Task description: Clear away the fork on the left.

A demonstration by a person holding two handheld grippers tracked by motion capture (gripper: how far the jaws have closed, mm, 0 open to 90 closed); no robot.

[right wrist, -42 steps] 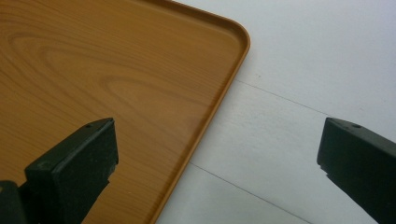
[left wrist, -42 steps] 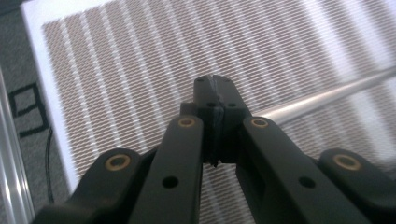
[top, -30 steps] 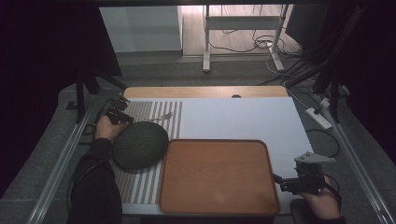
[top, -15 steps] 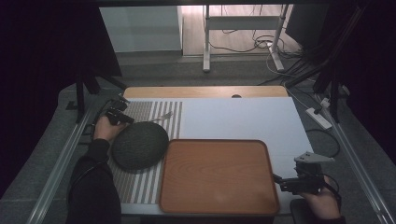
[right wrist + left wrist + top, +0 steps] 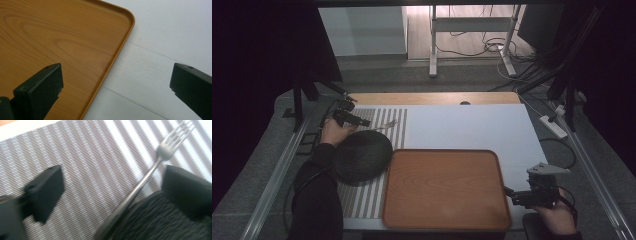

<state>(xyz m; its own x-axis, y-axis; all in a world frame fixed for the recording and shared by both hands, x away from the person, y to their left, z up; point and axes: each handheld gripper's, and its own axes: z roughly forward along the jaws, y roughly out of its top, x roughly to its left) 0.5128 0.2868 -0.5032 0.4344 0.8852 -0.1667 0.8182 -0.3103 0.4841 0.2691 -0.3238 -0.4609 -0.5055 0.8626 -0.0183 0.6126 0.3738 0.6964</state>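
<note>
At the far left corner of the white table point(image 5: 472, 125), on a grey-and-white striped placemat point(image 5: 397, 120), the left gripper point(image 5: 362, 122) hovers over a silver fork point(image 5: 384, 125), its jaws having just been opening and now standing wide apart with nothing clamped between them. Seen from the left gripper view, the fork point(image 5: 140, 185) lies loose on the striped placemat point(image 5: 82, 162), its tines pointing away and its handle running back between the two black jaws, nearer one than the other and touching neither; the handle's near end meets the edge of a dark woven round mat point(image 5: 160, 220). From the high view, that dark woven round mat point(image 5: 362, 156) rests partly on the placemat, just beside the left rim of a brown wooden tray point(image 5: 444, 187), and the person's left hand point(image 5: 336, 132) grips the tool above it. At the near right of the table, the right gripper point(image 5: 512, 194) is held level close to the tray's right edge. Its own view shows the jaws spread wide and holding nothing, one above the wooden tray point(image 5: 62, 37) and the other above the bare white table point(image 5: 160, 50), with the tray's rounded corner between them.
</note>
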